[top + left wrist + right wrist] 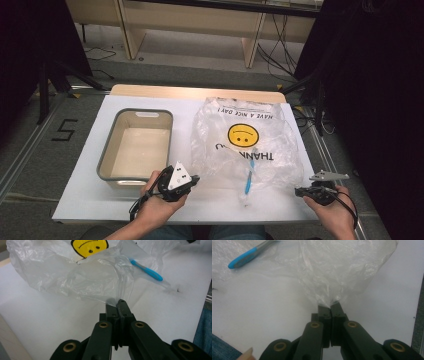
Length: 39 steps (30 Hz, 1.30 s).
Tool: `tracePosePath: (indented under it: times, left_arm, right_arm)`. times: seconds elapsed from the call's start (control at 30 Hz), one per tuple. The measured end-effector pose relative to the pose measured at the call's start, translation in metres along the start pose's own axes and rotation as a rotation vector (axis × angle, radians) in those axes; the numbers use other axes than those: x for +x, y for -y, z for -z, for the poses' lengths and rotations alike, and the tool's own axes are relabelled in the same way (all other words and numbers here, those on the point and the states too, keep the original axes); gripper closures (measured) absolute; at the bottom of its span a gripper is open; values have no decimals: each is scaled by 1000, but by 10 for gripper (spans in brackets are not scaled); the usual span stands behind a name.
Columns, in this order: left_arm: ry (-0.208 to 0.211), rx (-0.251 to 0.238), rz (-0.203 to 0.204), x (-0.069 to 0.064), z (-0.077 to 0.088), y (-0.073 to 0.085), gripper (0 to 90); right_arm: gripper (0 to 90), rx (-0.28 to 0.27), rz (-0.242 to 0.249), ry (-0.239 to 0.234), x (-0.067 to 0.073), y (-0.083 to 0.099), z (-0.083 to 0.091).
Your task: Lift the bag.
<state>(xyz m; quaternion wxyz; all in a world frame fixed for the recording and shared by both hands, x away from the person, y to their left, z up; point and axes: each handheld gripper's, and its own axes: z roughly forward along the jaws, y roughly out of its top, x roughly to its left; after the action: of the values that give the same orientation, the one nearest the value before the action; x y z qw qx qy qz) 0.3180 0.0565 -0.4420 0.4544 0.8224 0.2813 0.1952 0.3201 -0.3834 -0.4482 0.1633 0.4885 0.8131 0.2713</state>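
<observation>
We see a white worktop (80, 200) with a crumpled clear plastic bag (245, 142) spread over its right half, its yellow smiley face and black lettering facing up and reading upside down from the person's side. To the left of the bag, well apart from it, sits a grey-rimmed rectangular bin (107, 150) with a pale inside. The left gripper (196, 178), held in the person's left hand (159, 206) just beside the bin's near right corner, points toward the bag; in the left gripper view we see its jaws pressed together at the bag's near edge (110, 293), with a thin fold of film seemingly caught at the tips. The right gripper (298, 191) lies at the worktop's near right edge, and in the right gripper view we see its jaws clenched on a gathered corner of the bag (329, 300). Inside the bag, near its front edge between the two grippers, lies a blue-handled pen-like stick (248, 181).
</observation>
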Motion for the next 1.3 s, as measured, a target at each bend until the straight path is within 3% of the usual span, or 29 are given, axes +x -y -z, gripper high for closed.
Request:
tracePosePath:
  times: [0.5, 0.77, 1.3]
  left_arm:
    - [-18, -85, 27, 12, 14, -9, 893]
    - [-38, -164, 17, 16, 21, -15, 892]
    - [-70, -219, 18, 26, 27, -22, 892]
  right_arm:
    - [899, -82, -31, 4, 0, -6, 15]
    - [899, -154, -37, 6, 2, -14, 27]
    - [899, -243, -53, 18, 2, -19, 40]
